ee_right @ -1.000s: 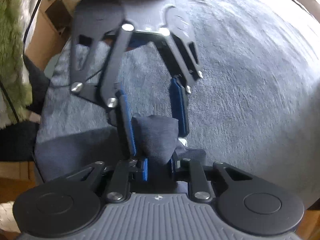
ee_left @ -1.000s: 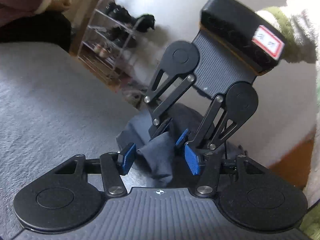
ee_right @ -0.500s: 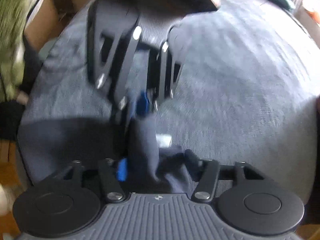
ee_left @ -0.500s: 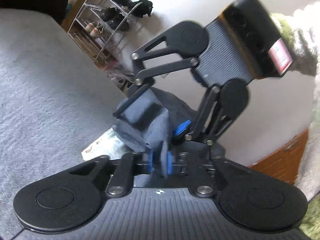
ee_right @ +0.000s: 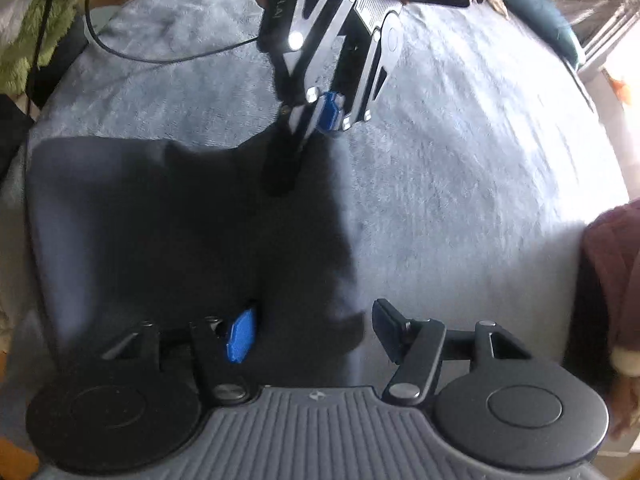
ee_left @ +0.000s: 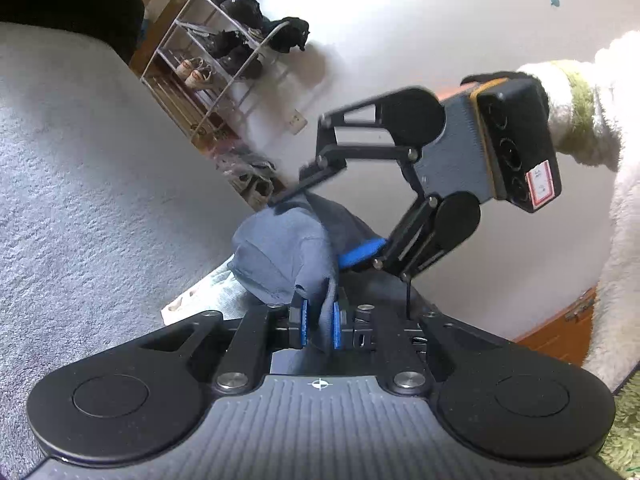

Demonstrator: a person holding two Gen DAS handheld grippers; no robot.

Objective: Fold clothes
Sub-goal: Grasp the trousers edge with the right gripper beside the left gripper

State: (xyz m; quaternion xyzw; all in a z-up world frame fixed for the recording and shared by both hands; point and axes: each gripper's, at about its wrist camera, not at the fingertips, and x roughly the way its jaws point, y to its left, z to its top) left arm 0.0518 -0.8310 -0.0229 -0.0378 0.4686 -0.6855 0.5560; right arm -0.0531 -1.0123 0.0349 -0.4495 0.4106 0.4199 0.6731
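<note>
Left wrist view: low, close, faces shoe rack (ee_left: 236,60). Right wrist view: steeply down onto bed (ee_right: 460,168). Both share garment (ee_left: 288,252) (ee_right: 180,232).

A wire shoe rack (ee_left: 224,64) holding dark shoes stands against a white wall (ee_left: 420,20); a thin black cable (ee_right: 160,54) crosses grey carpet (ee_right: 460,168).

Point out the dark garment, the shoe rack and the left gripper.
dark garment (ee_left: 280,252), left wrist view, on the bunched fold above the pads.
shoe rack (ee_left: 224,68), left wrist view, on a middle shelf.
left gripper (ee_left: 319,322), left wrist view, between its blue pads.
</note>
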